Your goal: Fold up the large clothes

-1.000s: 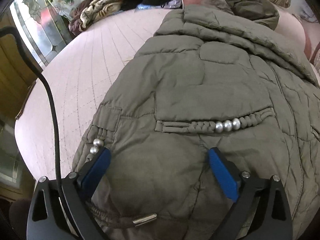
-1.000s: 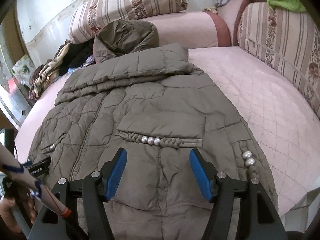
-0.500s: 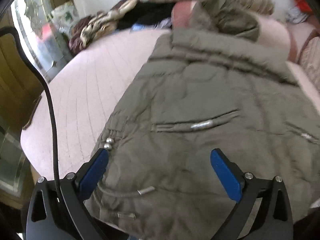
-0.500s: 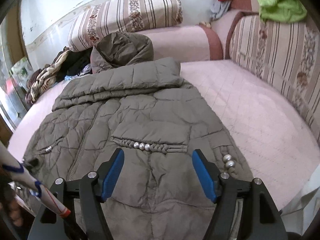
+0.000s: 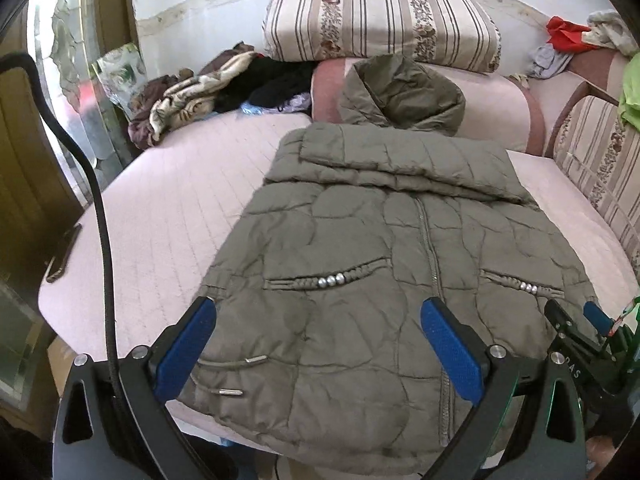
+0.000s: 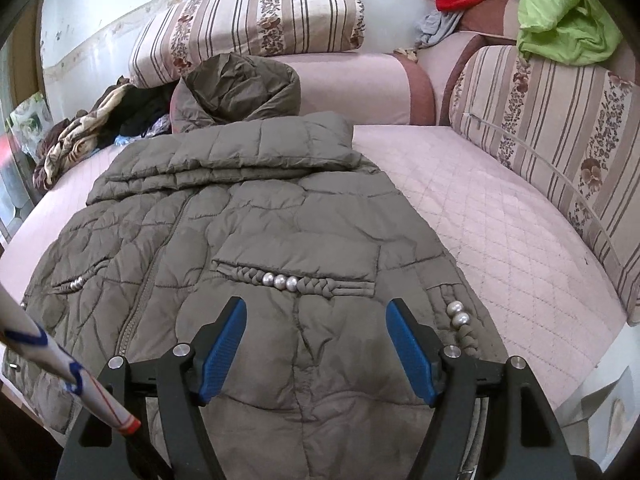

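An olive quilted coat (image 5: 360,264) lies front-up and zipped on a pink quilted bed (image 5: 168,208), its sleeves apparently folded across the chest in a padded band and its hood (image 6: 240,88) propped against the bolster at the far end, while the hem hangs slightly over the near edge. Both tools hover above that hem with nothing between their blue pads: the left gripper (image 5: 320,356) stands wide apart over the coat's left pocket side, the right gripper (image 6: 316,348) likewise spread below the braided pocket trim (image 6: 292,280) with its metal beads. The coat looks puffy and soft but bulky (padding of this kind tends to spring back and slide on its slick shell), so a fold will likely need firm bites on the doubled hem near each bottom corner, clear of the beads and the drawcord toggles (image 5: 230,392). How thick the hem is at the very edge is hard to judge from these angles. Loose laundry (image 5: 192,96) sits piled at the bed's far left corner.
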{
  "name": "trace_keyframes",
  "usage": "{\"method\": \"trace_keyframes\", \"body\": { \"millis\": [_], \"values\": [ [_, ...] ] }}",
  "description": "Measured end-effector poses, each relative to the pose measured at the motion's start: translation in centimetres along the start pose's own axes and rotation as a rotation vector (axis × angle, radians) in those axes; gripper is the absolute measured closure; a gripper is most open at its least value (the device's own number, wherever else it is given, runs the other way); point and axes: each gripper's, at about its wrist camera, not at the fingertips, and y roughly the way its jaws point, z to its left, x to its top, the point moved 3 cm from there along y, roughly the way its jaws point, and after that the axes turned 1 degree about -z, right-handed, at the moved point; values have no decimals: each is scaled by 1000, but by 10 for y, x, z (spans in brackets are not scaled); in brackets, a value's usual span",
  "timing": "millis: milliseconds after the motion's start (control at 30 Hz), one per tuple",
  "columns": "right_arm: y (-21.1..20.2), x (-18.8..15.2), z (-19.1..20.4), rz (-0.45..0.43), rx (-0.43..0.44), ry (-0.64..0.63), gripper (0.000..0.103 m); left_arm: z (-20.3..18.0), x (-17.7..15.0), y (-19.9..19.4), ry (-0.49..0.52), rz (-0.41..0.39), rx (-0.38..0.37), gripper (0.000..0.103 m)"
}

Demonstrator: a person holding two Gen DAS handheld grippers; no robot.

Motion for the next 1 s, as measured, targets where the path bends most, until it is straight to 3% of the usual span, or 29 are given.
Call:
{"method": "trace_keyframes", "body": {
  "millis": [1000],
  "values": [
    [17,-6,6,56,-32,-28,24,-2,-9,24,-3,85,-30,1]
  ]
}}
